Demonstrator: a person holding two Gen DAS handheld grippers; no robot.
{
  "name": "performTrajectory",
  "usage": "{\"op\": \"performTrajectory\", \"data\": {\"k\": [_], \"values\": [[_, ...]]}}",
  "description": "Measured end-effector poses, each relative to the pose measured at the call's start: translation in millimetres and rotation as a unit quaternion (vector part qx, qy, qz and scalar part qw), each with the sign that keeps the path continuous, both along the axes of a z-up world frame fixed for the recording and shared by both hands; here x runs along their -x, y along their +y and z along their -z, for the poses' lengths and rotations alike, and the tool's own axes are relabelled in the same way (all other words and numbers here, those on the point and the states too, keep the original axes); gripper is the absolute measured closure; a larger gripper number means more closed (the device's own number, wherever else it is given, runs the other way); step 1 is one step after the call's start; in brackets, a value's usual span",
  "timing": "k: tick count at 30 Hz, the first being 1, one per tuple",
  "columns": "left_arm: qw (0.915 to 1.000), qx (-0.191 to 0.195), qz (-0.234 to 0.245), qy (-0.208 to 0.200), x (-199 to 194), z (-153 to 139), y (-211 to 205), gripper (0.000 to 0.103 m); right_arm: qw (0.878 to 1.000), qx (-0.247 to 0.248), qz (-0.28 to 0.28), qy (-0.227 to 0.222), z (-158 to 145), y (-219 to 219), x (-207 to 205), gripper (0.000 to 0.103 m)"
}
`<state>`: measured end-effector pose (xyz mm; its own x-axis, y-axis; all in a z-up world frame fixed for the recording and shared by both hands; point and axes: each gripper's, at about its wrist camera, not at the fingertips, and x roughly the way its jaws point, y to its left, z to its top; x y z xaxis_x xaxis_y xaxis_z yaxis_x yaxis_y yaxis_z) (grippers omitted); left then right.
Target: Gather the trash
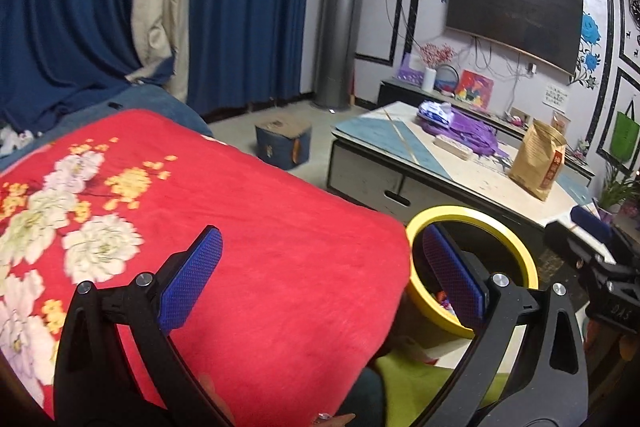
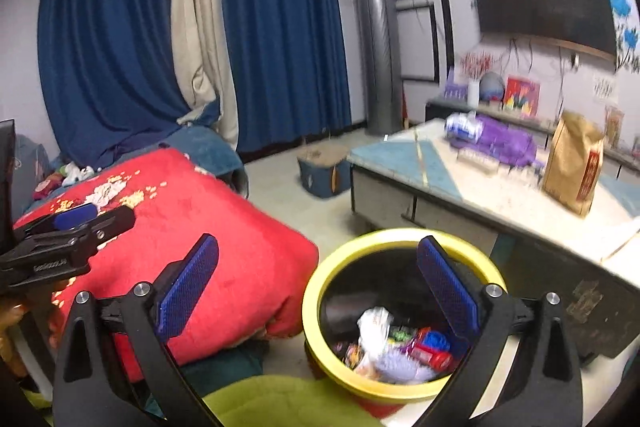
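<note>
Living-room floor: yellow-rimmed bin [image 2: 400, 311] between red floral blanket [image 2: 208, 247] and coffee table [image 2: 500, 203], wrappers [image 2: 400, 347] inside. Right gripper [image 2: 320, 287] spread wide, empty, above bin. Left gripper [image 1: 320, 275] likewise wide, empty, over blanket edge.

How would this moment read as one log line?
left gripper: open, empty | right gripper: open, empty | yellow bin: holds wrappers | red blanket: no trash visible

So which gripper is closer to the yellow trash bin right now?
Right. The right gripper hangs open just above the yellow trash bin, one finger over its opening. The left gripper, also open, sits farther off, mostly over the red blanket.
</note>
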<state>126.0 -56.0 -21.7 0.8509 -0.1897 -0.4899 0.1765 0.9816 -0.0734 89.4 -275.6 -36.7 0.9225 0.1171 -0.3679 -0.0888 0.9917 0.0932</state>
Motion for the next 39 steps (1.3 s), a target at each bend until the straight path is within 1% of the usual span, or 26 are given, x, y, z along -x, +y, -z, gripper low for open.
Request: {"op": "performTrajectory", "data": {"k": [3,7,9,12,14,17,21,39], "values": [[0.9997,-0.001,0.001,-0.024,19,-4,9,0.011,1.0,0.007,0.005,-0.026,-2,10,11,0.006],[0.9984,-0.002,-0.002,-0.057,43,-4,20,0.011,0.998,0.005,-0.004,-0.068,-7,27,30,0.006],[0.9978,0.002,-0.006,-0.065,53,-2,25,0.011,0.996,0.015,-0.015,-0.091,-9,37,41,0.006],[0.9973,-0.004,-0.032,-0.066,66,4,34,0.011,0.994,0.019,-0.026,-0.104,-11,42,49,0.006],[0.9969,-0.002,-0.035,-0.07,70,5,36,0.011,0.994,0.022,-0.03,-0.105,-10,43,50,0.006],[0.9967,0.006,-0.034,-0.073,70,4,40,0.011,0.995,0.026,-0.03,-0.093,-6,45,48,0.006],[0.9968,0.009,-0.035,-0.071,71,4,42,0.011,0.995,0.027,-0.029,-0.087,-4,49,47,0.006],[0.9967,0.007,-0.037,-0.072,71,5,44,0.011,0.996,0.028,-0.029,-0.076,2,52,42,0.006]]}}
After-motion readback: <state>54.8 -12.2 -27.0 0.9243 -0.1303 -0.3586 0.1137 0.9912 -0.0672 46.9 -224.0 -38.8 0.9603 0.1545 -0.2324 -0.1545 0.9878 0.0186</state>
